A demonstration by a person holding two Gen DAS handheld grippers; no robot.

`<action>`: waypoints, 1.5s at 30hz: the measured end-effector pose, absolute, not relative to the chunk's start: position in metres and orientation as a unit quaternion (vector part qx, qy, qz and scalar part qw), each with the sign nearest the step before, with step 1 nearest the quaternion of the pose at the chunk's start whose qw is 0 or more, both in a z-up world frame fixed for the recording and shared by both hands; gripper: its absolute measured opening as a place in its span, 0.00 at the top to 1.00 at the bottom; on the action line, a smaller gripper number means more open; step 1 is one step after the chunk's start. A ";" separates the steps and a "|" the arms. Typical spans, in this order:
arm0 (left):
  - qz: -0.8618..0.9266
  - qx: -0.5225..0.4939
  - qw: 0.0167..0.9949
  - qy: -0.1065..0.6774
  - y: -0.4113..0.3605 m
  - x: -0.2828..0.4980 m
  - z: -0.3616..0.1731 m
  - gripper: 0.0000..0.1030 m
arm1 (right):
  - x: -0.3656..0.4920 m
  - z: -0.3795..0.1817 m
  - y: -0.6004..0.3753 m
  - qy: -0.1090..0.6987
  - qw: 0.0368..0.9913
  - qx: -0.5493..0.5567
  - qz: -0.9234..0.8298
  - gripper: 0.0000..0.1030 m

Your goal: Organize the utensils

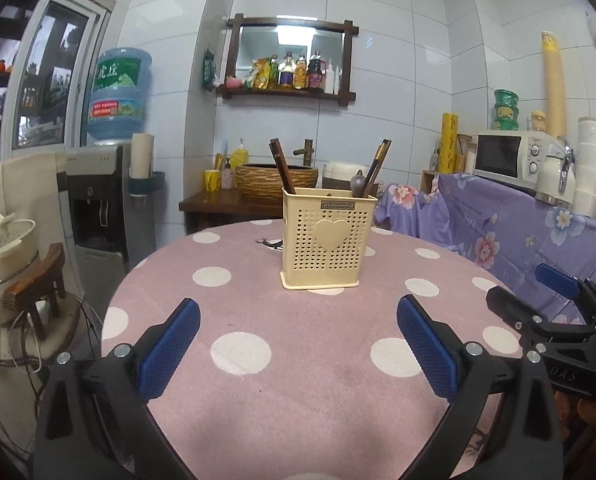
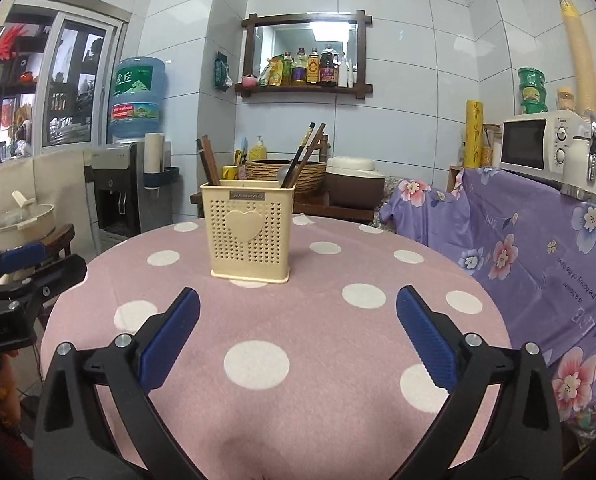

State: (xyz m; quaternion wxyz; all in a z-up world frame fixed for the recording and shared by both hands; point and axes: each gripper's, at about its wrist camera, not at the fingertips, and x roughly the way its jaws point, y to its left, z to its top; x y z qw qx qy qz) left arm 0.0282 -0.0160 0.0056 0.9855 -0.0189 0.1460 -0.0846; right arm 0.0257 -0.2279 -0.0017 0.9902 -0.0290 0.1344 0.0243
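The left claw (image 1: 298,344) hovers low over the near part of the round counter (image 1: 298,392), which wears a pink cloth with white dots. Its blue pads (image 1: 169,354) are spread wide and level, and nothing sits between them. Straight ahead of it, well apart and nearer the far side of the counter, stands the cream utensil holder (image 1: 326,240), upright, with a heart on its perforated front. Dark chopsticks (image 1: 281,168) lean out of its left compartment; more chopsticks and a spoon (image 1: 358,182) lean out on its right.

The right claw (image 2: 298,336) hovers at about the same height beside the left one, jaws equally wide and empty. From its camera the utensil holder (image 2: 249,232) stands ahead and a little to the left, well clear of the fingertips (image 2: 408,300). Each claw shows at the edge of the other's view: the right claw (image 1: 538,296) at the counter's right rim, the left claw (image 2: 41,268) at its left rim.
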 end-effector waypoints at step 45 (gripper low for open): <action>-0.076 -0.040 0.992 0.097 -0.007 -0.006 0.007 0.05 | -0.017 0.010 -0.210 0.110 0.992 -0.034 0.057 0.06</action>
